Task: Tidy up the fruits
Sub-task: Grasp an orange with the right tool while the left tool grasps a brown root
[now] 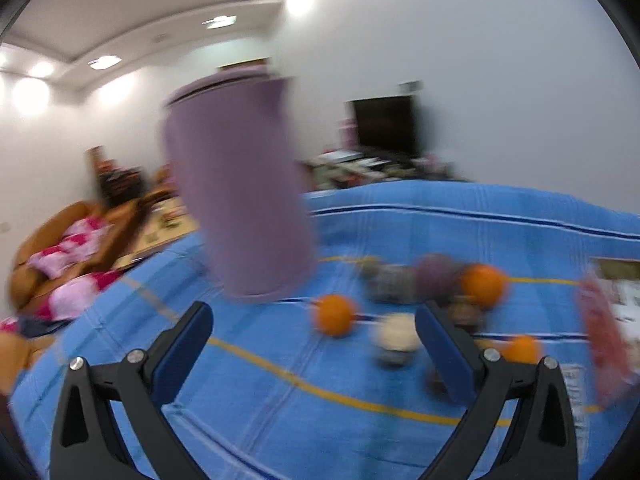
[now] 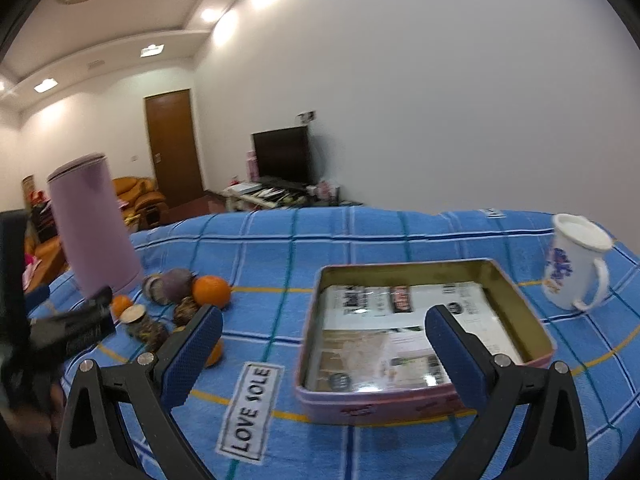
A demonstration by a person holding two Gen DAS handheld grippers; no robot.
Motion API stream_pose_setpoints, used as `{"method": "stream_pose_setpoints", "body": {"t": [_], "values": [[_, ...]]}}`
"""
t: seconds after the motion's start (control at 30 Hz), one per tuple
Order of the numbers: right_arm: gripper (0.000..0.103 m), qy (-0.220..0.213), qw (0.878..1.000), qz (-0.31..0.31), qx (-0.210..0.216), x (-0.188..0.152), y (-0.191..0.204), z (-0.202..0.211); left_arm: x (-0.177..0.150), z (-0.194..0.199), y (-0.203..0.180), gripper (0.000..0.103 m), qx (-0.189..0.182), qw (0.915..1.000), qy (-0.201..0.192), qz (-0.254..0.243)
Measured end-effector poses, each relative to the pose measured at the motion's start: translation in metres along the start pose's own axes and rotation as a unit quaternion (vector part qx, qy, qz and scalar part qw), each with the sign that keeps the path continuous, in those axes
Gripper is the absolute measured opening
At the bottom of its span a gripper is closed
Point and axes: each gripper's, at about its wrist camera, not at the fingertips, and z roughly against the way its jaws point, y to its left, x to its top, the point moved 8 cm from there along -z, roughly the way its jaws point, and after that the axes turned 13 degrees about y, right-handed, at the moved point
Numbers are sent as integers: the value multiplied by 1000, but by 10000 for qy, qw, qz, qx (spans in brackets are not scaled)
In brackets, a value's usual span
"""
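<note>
A heap of fruit lies on the blue checked cloth (image 2: 360, 240): an orange (image 2: 211, 290), a smaller orange (image 2: 121, 304), a third orange (image 2: 216, 354) half hidden behind my right finger, and dark purple fruits (image 2: 176, 282), some cut open. My right gripper (image 2: 325, 312) is open and empty above the pink tin (image 2: 380, 404), which is lined with printed paper. The left wrist view is blurred. There my left gripper (image 1: 314, 312) is open and empty above the cloth, near an orange (image 1: 334, 314), with another orange (image 1: 482, 284) and purple fruit (image 1: 436, 276) beyond.
A tall lilac cylinder (image 2: 94, 224) stands just behind the fruit. A white mug (image 2: 576, 264) with a blue print sits at the far right of the cloth. A "LOVE SOLE" label (image 2: 250, 412) is sewn on the cloth. Sofa, door and TV lie beyond.
</note>
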Motion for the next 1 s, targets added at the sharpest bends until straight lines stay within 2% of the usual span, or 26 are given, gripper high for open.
{"method": "stream_pose_setpoints", "body": {"t": [0.03, 0.1, 0.2, 0.27, 0.37, 0.43, 0.53, 0.63, 0.73, 0.77, 0.87, 1.0], "values": [[101, 54, 9999, 53, 71, -1, 4, -2, 1, -4, 10, 102, 193, 9998, 33, 46], [92, 215, 9990, 264, 283, -2, 16, -9, 2, -8, 19, 102, 332, 9994, 58, 60], [87, 627, 9939, 648, 633, -2, 42, -25, 3, -12, 27, 101, 237, 9996, 127, 108], [85, 828, 9899, 893, 724, -4, 58, -35, 2, -16, 31, 97, 124, 9995, 242, 146], [71, 1204, 9804, 1315, 832, -8, 82, -57, -1, -22, 29, 94, -26, 9990, 419, 118], [70, 1535, 9739, 1426, 874, -14, 92, -73, -3, -24, 29, 92, -123, 9984, 526, 157], [70, 1892, 9661, 1467, 963, -21, 101, -93, -5, -25, 24, 91, -504, 9960, 708, 211], [70, 2016, 9616, 1680, 805, -25, 108, -104, -7, -24, 11, 84, -883, 9924, 846, 108], [66, 2180, 9583, 1671, 790, -28, 110, -116, -10, -22, -3, 79, -1041, 9903, 914, -127], [53, 2246, 9566, 1664, 825, -29, 110, -120, -11, -20, -6, 78, -1116, 9892, 935, -187], [38, 2308, 9519, 1764, 972, -31, 113, -120, -13, -15, -20, 78, -1467, 9836, 996, -328], [38, 2171, 9546, 1748, 1049, -33, 110, -110, -18, -10, -34, 78, -1884, 9749, 1087, -484]]}}
